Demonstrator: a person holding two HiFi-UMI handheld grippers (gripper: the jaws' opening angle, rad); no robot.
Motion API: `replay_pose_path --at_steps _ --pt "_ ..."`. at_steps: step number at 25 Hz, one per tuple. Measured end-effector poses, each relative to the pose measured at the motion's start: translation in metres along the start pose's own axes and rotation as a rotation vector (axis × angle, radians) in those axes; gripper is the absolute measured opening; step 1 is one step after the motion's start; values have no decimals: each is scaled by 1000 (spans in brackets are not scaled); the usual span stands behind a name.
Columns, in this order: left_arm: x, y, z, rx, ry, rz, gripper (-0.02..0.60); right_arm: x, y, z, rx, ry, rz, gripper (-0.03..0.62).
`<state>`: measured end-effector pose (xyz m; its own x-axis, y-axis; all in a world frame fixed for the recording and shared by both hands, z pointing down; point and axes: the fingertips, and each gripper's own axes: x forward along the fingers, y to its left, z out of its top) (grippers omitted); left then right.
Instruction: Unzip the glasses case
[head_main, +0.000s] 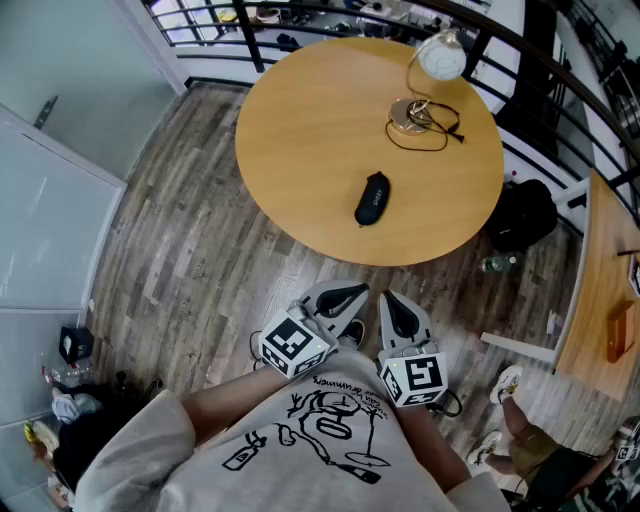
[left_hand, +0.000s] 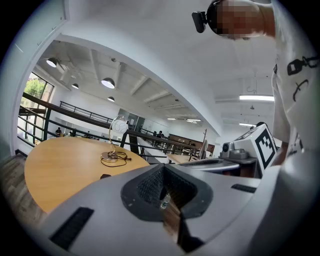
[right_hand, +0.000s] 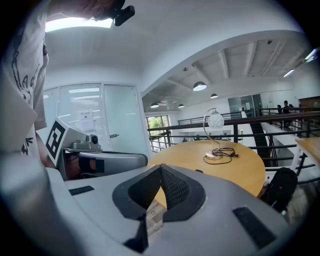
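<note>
The black zipped glasses case (head_main: 372, 198) lies on the round wooden table (head_main: 300, 130), near its front edge. Both grippers hang close to my chest, over the floor and short of the table. My left gripper (head_main: 345, 296) and my right gripper (head_main: 393, 303) point toward the table, each with its jaws together and nothing between them. From the left gripper (left_hand: 162, 168) view the case (left_hand: 104, 176) is only a small dark shape on the tabletop. The right gripper (right_hand: 161, 167) view shows the case (right_hand: 199, 171) just past the jaw tips, far off.
A desk lamp (head_main: 432, 70) with a coiled black cable stands at the table's far right. A black backpack (head_main: 521, 215) and a water bottle (head_main: 497, 264) sit on the floor to the right. Another table (head_main: 600, 290) and a person's feet (head_main: 506, 383) are at the right.
</note>
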<state>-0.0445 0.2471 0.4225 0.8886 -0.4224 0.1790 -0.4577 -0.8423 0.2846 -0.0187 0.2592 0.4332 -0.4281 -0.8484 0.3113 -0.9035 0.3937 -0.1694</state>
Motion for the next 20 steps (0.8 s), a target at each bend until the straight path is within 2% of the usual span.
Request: replay_pose_path --at_steps 13,20 --pt "16 -17 -6 1 15 18 8 -16 -14 -9 22 9 20 23" --pt "31 -38 -16 5 31 25 8 -33 -27 -21 71 8 43 25"
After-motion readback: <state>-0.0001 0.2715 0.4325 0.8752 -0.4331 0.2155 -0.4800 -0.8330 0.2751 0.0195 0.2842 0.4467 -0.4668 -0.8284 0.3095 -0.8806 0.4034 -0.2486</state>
